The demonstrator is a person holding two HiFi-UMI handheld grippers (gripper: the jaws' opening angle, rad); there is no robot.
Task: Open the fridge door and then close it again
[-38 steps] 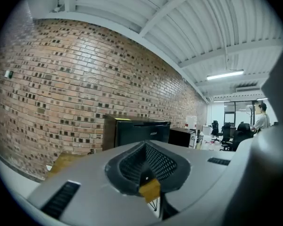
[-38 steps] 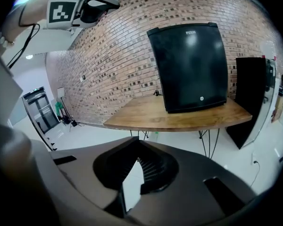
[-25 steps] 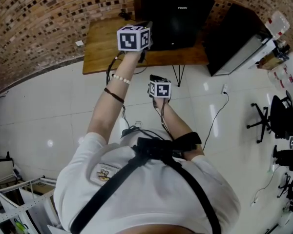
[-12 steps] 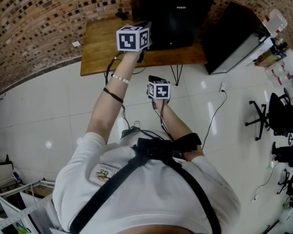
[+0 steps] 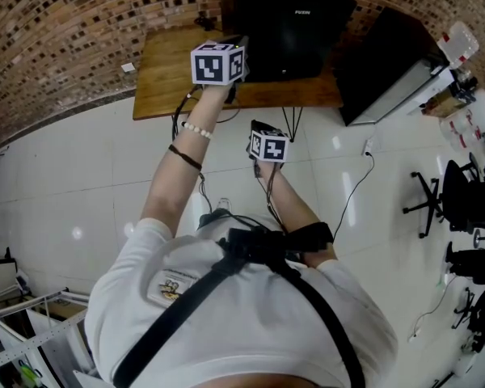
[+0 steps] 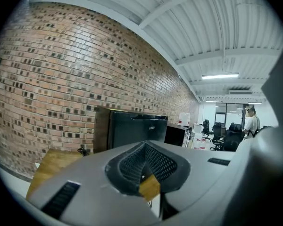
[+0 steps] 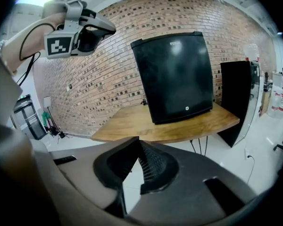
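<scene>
Left gripper [image 6: 144, 169] and right gripper [image 7: 136, 169] have stayed shut, empty, short of the closed mini fridge [image 7: 174, 76]; no door move is under way.

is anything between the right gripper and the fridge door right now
Nothing visible blocks it. In the right gripper view, the right gripper looks across bare floor and open air at the fridge, which stands shut on the wooden table. The left gripper is raised up and to the left, off that line.

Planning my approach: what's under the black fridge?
The fridge stands on a wooden table. The tabletop patch directly beneath it is covered, so nothing there can be seen.
</scene>
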